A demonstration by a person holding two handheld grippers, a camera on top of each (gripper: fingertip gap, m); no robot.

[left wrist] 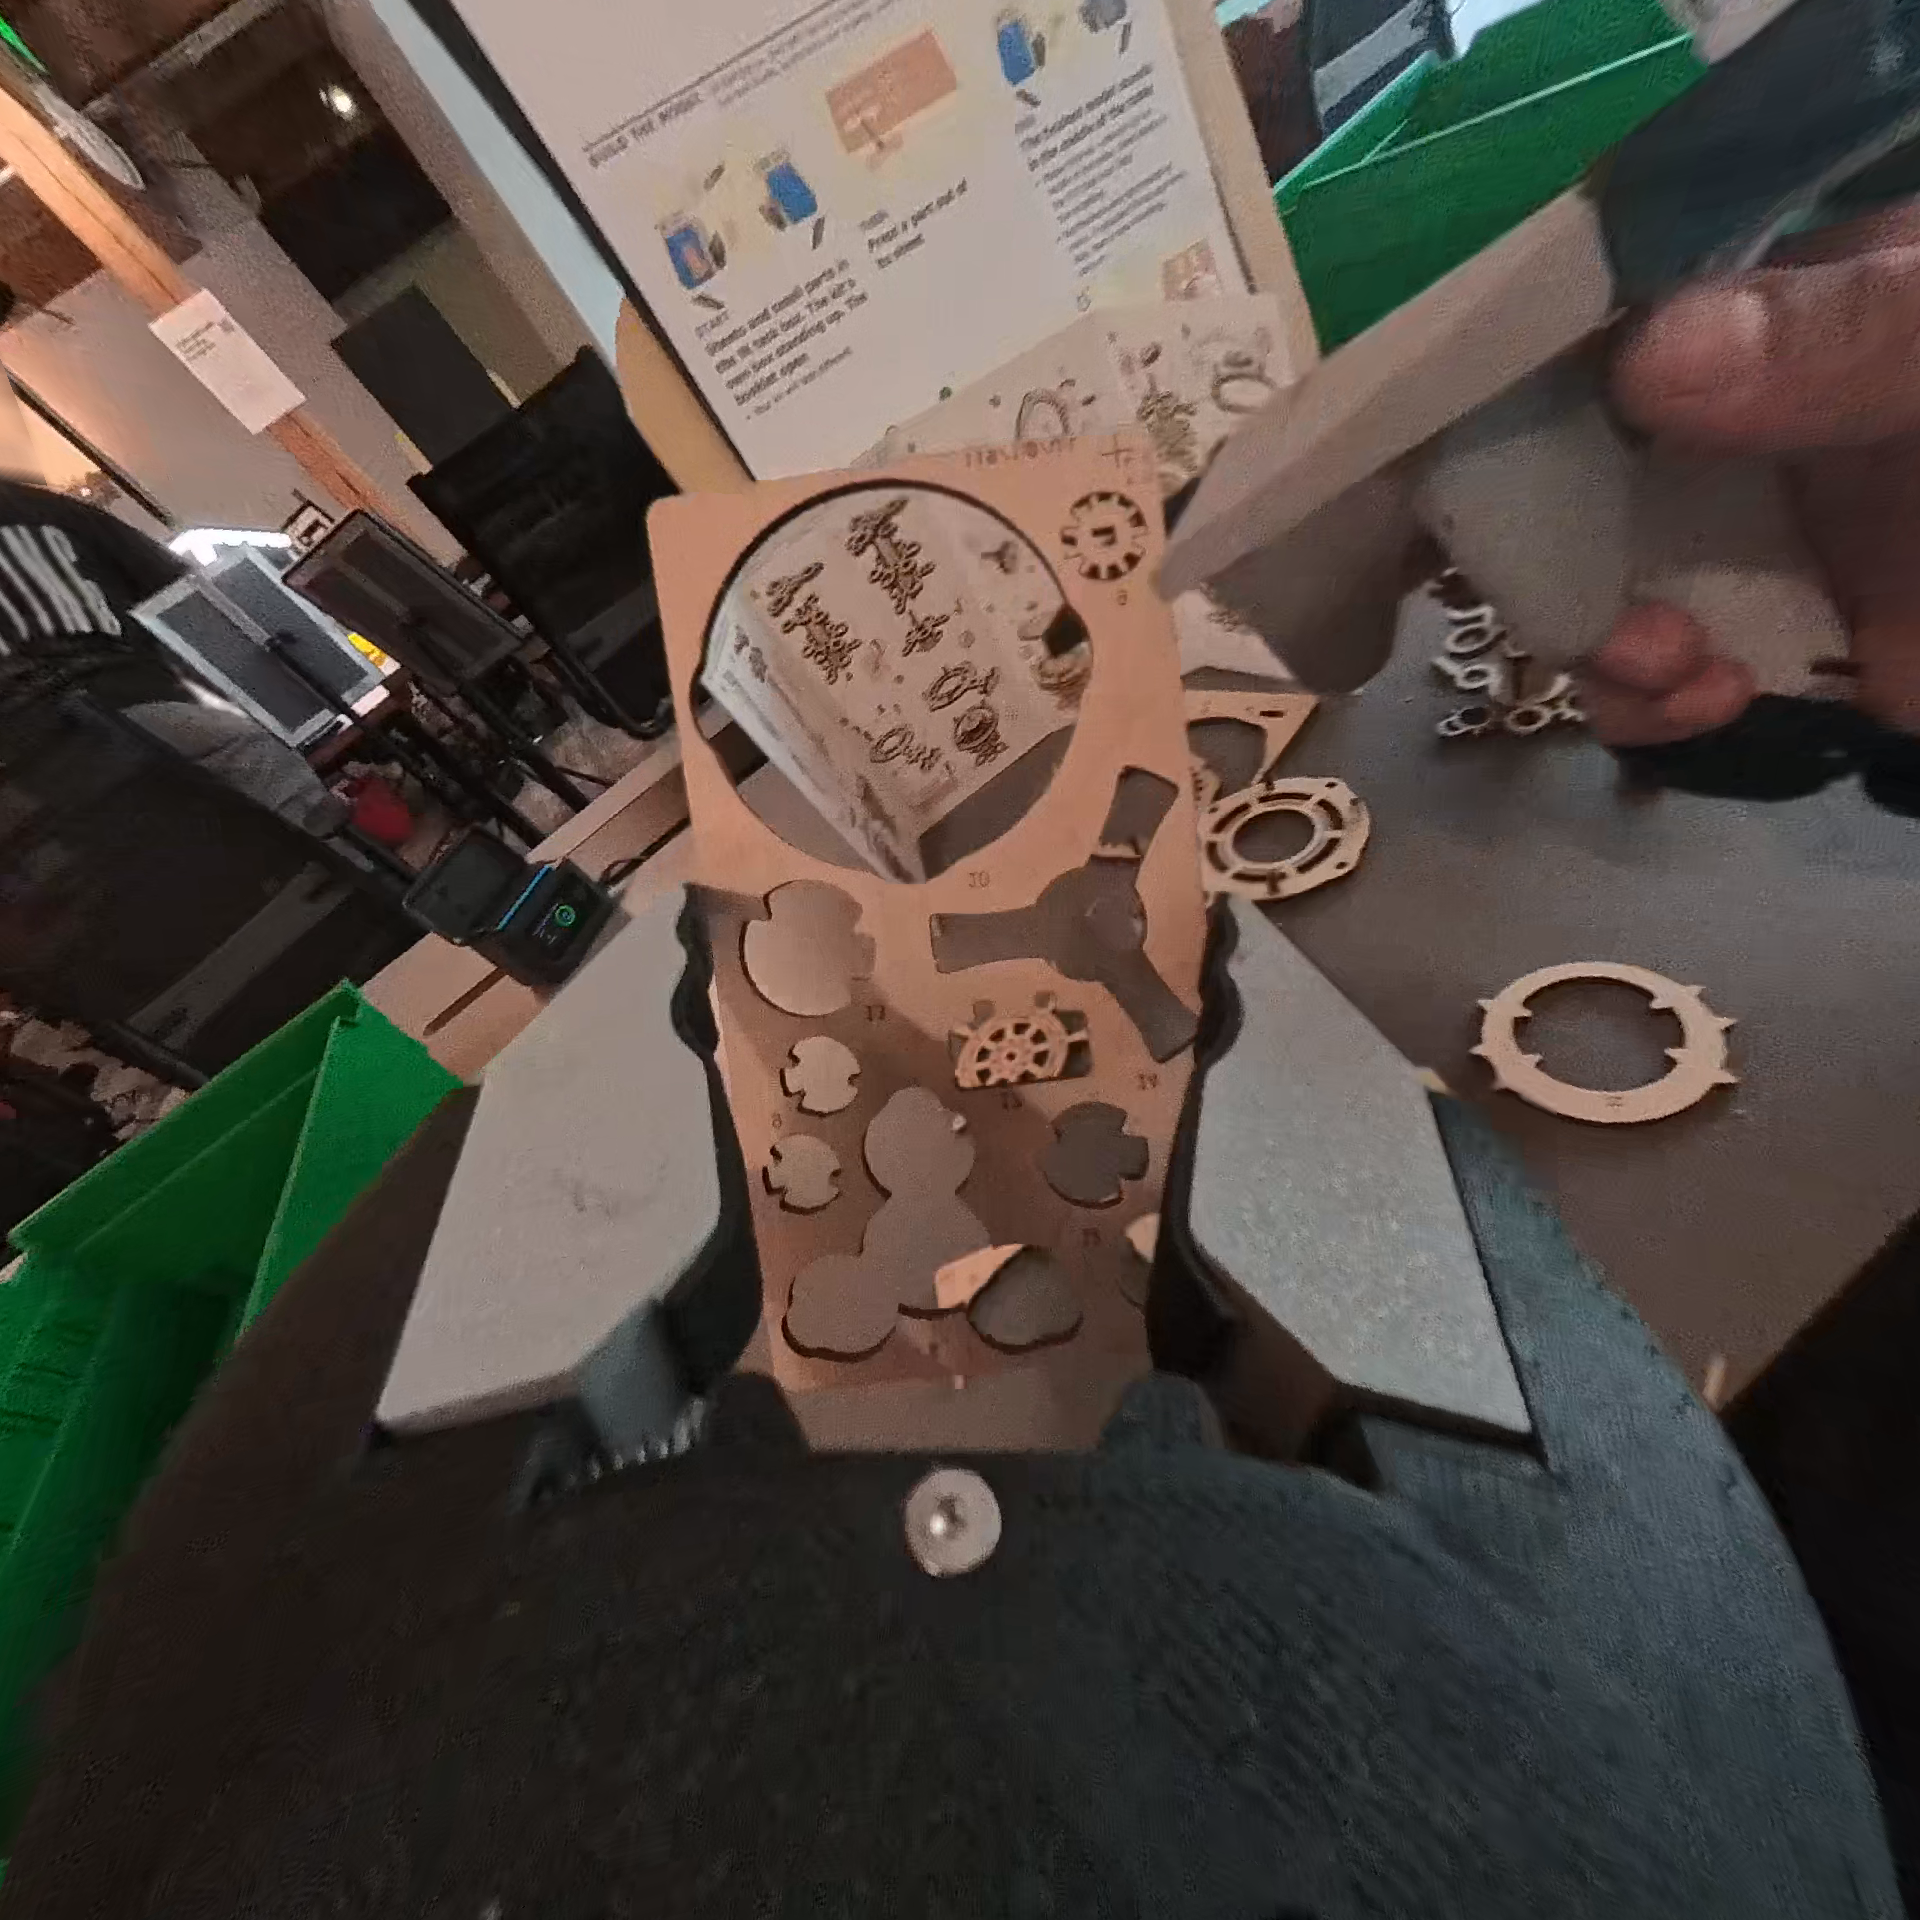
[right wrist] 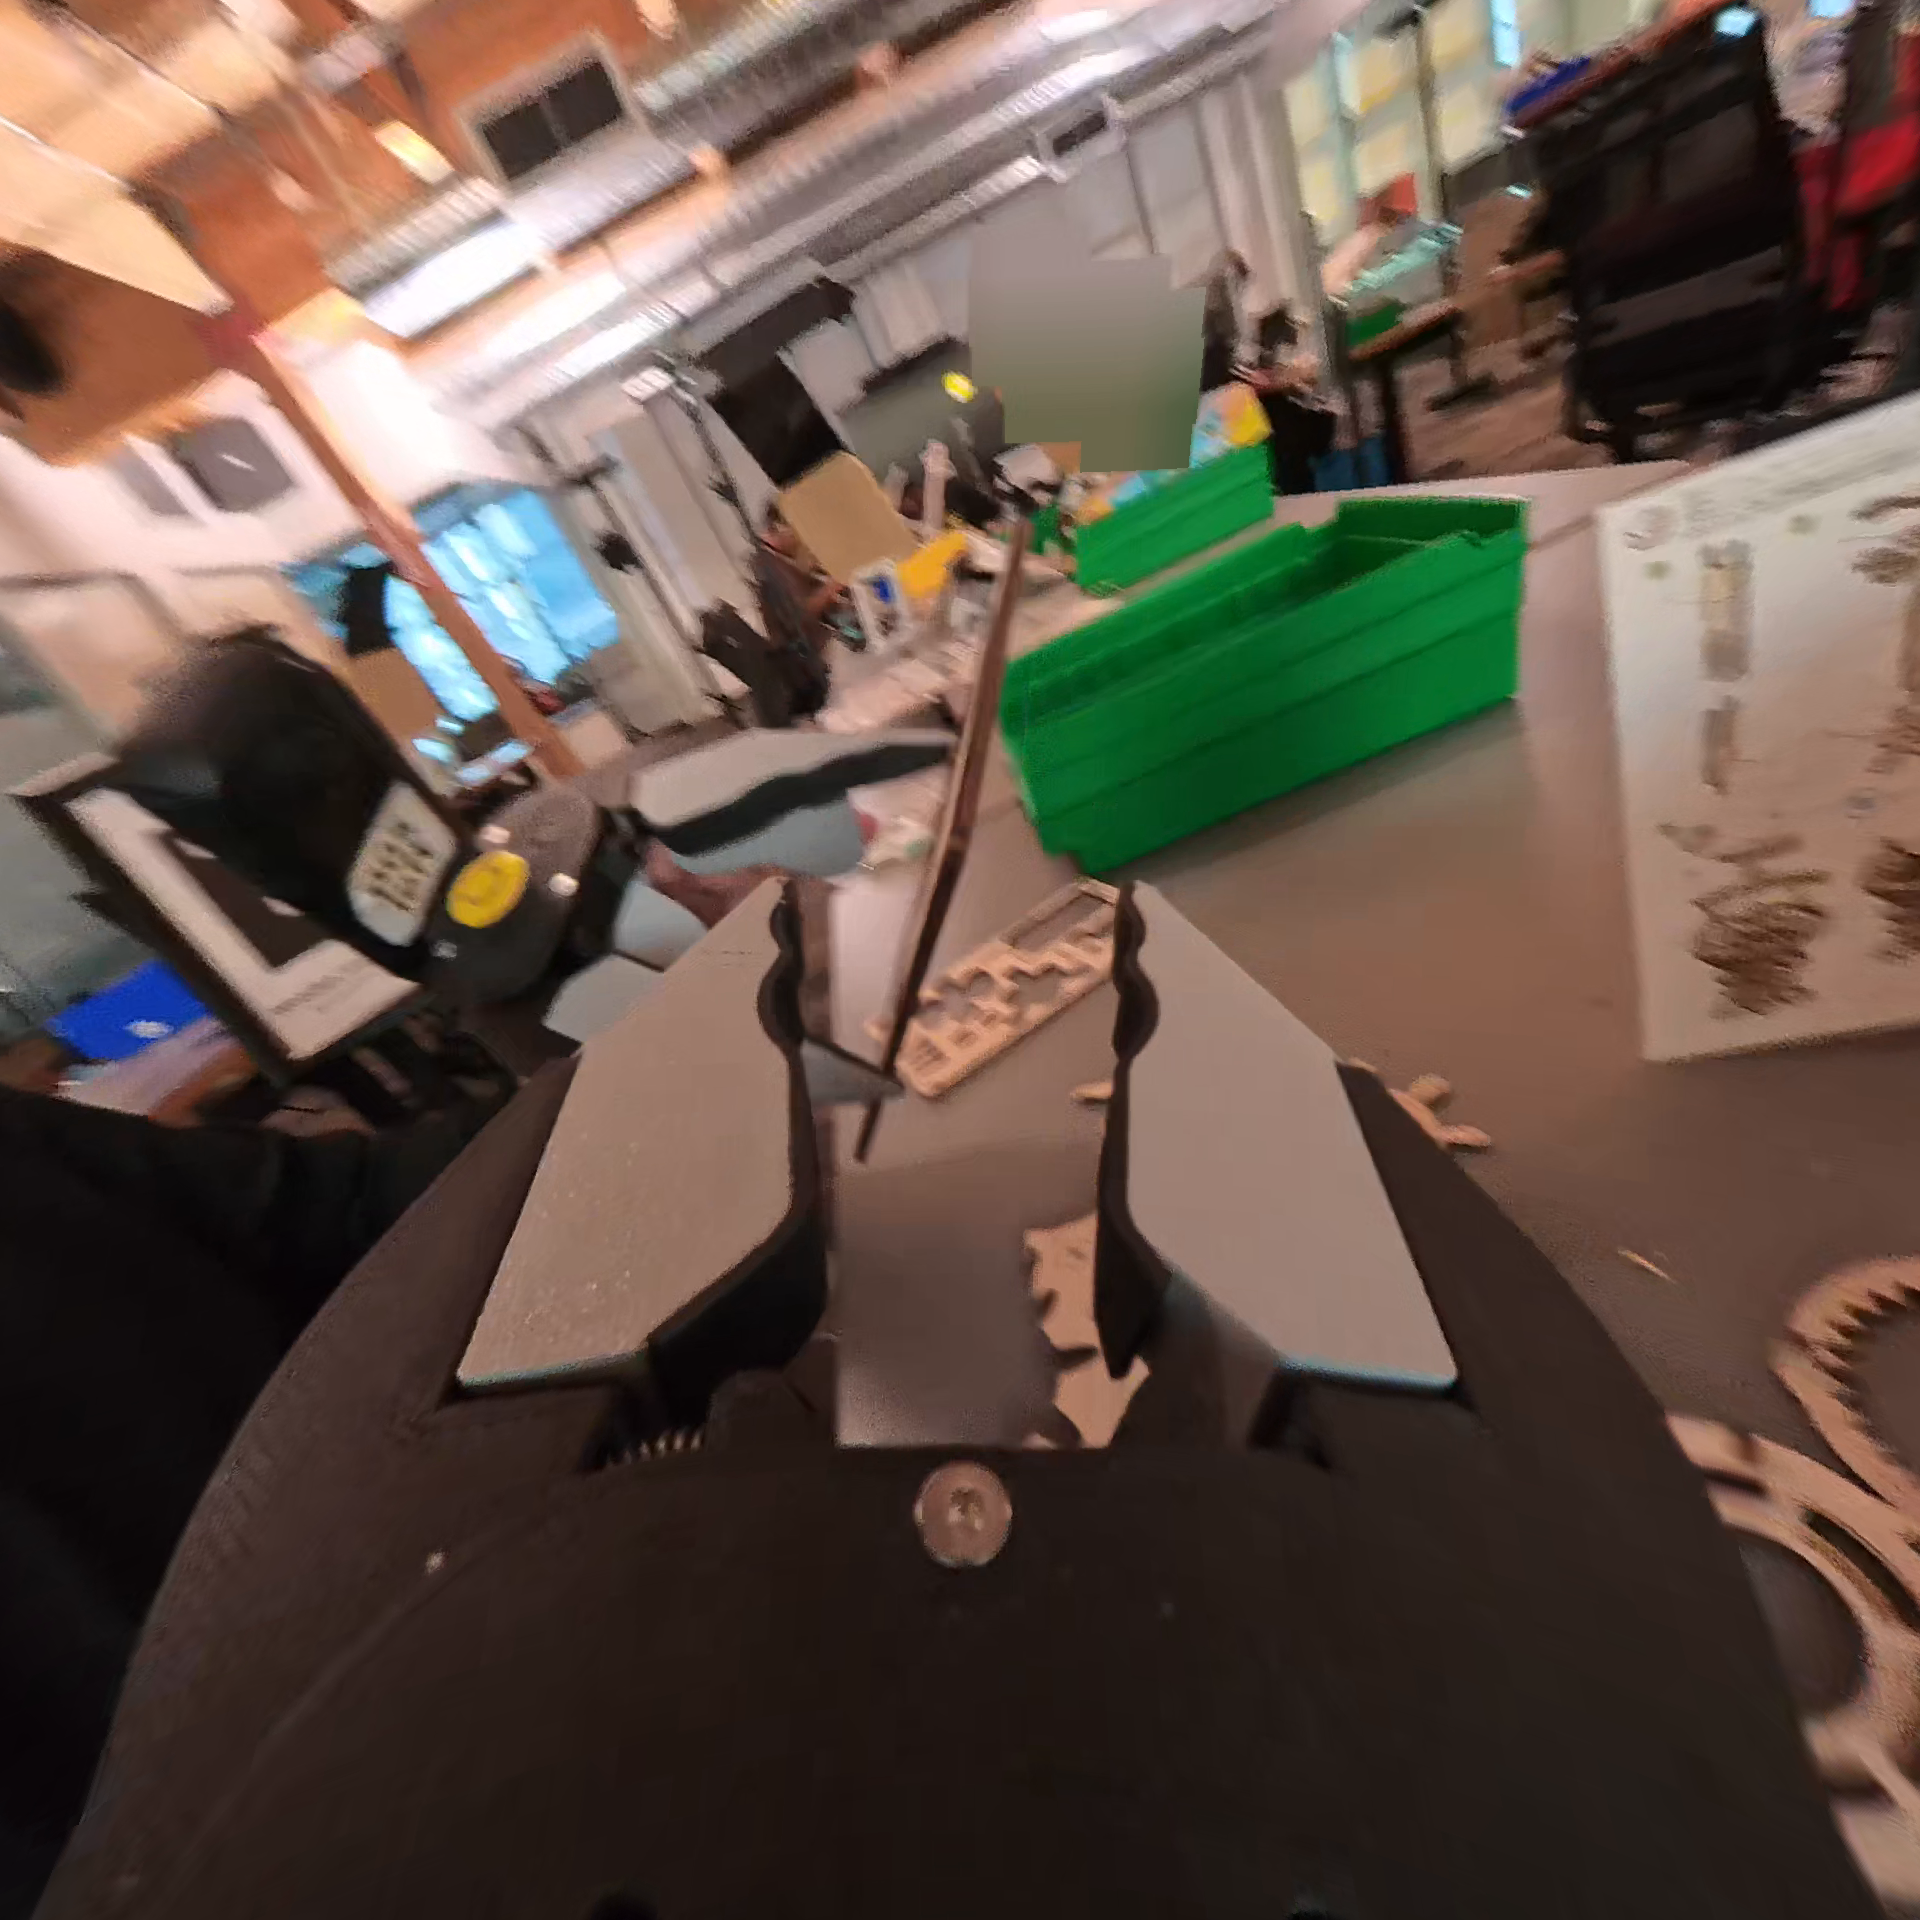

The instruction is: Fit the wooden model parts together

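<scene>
The right tool is smeared by motion blur in the left wrist view, its tips indistinct. A toothed wooden ring is cut off by the right edge. The wooden sheet's lower end hides behind the tool body.

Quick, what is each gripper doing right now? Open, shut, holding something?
Left gripper: shut on the wooden parts sheet, held upright above the table.
Right gripper: open, holding nothing; the sheet's thin edge shows ahead of it.
</scene>
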